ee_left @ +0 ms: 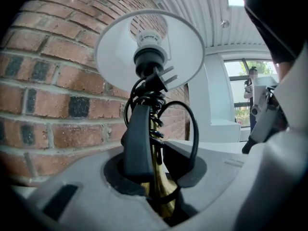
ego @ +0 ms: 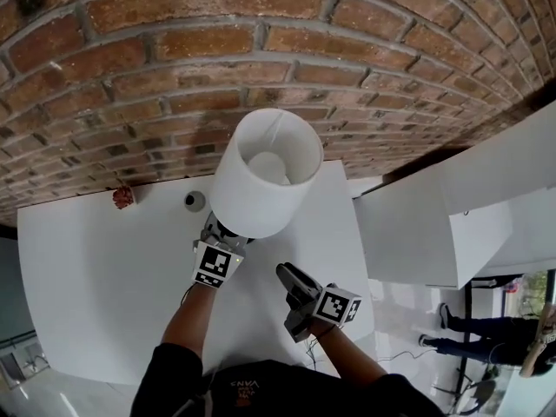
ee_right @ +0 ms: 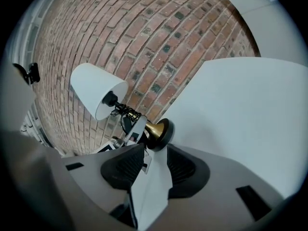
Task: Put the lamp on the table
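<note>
One white-shaded lamp is being gripped by its brass stem in the clenched jaws of the left gripper, over the white table near the brick wall; the right gripper is being held alongside, jaws apart and empty

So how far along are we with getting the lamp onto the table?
Done: the lamp is picked up and over the white table. In hand: the left gripper has its jaws shut on the brass stem. The right gripper is open, empty. Left: seat the base, which may not be down yet, and let go.
</note>
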Tool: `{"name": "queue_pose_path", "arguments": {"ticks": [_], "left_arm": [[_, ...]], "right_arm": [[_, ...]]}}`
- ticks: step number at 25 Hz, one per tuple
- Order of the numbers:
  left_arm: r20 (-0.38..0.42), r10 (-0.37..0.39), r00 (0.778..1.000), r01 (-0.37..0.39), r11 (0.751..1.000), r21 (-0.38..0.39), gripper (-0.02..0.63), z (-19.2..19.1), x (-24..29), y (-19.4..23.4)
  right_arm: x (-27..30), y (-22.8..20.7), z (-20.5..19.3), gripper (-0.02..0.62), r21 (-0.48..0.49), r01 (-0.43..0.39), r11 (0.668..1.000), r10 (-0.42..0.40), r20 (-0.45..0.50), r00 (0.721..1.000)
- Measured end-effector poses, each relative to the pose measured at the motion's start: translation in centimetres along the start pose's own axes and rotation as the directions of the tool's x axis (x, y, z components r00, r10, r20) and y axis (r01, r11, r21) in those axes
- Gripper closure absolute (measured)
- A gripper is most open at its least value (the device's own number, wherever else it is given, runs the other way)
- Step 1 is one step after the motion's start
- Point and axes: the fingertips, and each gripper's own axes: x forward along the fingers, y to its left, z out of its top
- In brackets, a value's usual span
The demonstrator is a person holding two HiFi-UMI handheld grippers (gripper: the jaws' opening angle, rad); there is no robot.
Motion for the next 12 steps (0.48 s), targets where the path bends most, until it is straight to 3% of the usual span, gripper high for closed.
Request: {"name": "queue_pose_path", "arguments": {"ticks": [12], "left_arm": [[0.073, -0.023, 0.997, 0.022, 1.000, 0.007, 0.483, -1.0, -0.2, -0.2]], "right_arm": [[0.1, 0.3, -1.2, 0.456, -0.016, 0.027, 1.000, -0.027, -0.022, 0.999]]}}
